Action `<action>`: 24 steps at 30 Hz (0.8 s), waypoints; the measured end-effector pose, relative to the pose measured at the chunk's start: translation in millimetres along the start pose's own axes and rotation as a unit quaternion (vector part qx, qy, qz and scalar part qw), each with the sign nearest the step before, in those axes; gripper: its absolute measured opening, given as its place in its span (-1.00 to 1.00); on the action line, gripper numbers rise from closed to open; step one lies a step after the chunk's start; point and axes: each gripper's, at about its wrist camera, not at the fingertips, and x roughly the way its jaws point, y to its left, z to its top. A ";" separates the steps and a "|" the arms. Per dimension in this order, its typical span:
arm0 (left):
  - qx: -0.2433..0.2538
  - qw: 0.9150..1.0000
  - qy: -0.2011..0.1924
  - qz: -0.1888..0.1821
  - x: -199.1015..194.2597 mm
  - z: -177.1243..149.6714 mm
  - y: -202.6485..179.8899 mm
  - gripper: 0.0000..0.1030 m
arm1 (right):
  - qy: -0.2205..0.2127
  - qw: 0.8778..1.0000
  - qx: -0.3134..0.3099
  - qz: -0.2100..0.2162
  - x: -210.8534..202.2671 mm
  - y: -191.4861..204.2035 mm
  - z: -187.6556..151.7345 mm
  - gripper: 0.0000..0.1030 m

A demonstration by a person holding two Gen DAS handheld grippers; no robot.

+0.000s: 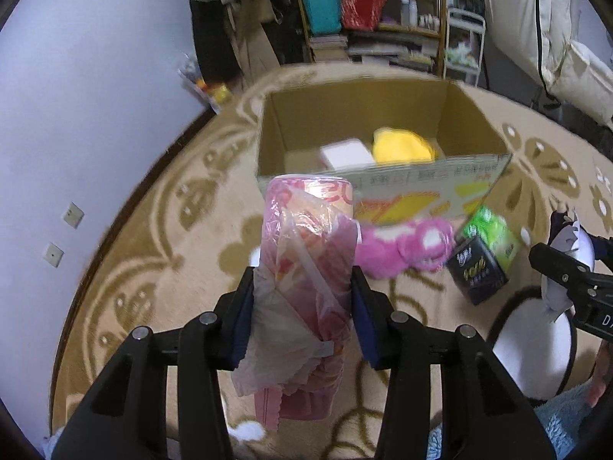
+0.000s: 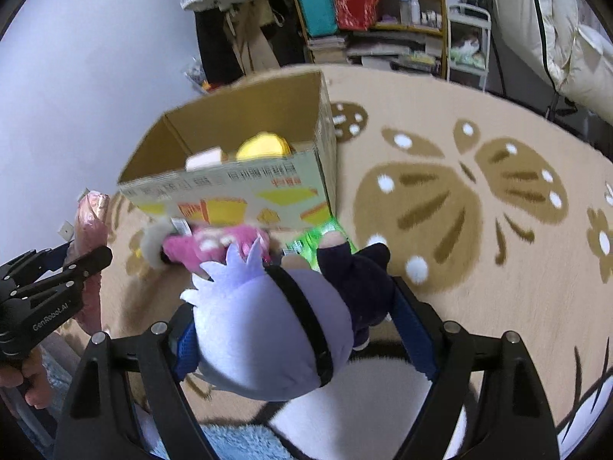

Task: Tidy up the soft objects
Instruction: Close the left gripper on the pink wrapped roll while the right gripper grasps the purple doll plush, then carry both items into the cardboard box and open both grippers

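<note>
My left gripper [image 1: 304, 287] is shut on a pink plastic-wrapped pack [image 1: 306, 222], held upright between the blue pads above the carpet. My right gripper [image 2: 295, 306] is shut on a plush doll [image 2: 268, 337] with a lavender head and a dark navy body. Ahead of both stands an open cardboard box [image 1: 383, 115] holding a yellow plush [image 1: 402, 145] and a small white item [image 1: 346, 155]. On the carpet against the box's front wall lie a pink plush [image 1: 402, 249], a green tissue pack [image 1: 494, 234] and a black pack [image 1: 479, 272].
A patterned beige carpet [image 2: 459, 115] covers the floor. A pale wall [image 1: 95, 96] runs along the left. A crowded shelf [image 1: 367, 11] stands behind the box, and white bedding [image 1: 574, 57] lies at the right. Light-blue fluffy fabric [image 2: 237, 441] and a white round object [image 1: 536, 345] lie close below.
</note>
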 end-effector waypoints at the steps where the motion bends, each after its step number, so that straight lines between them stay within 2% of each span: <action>1: -0.001 1.000 -0.011 0.003 -5.6 2.8 1.9 -0.14 | -0.007 1.000 -0.001 0.000 -2.6 1.5 3.4 0.73; 12: -0.024 0.996 -0.084 0.027 -35.4 47.4 28.5 -0.14 | -0.065 0.998 -0.015 0.018 -22.1 7.9 50.9 0.73; 24: -0.016 0.991 -0.112 0.070 -26.2 101.0 36.8 -0.14 | -0.114 0.992 -0.021 0.040 -19.2 12.3 111.4 0.74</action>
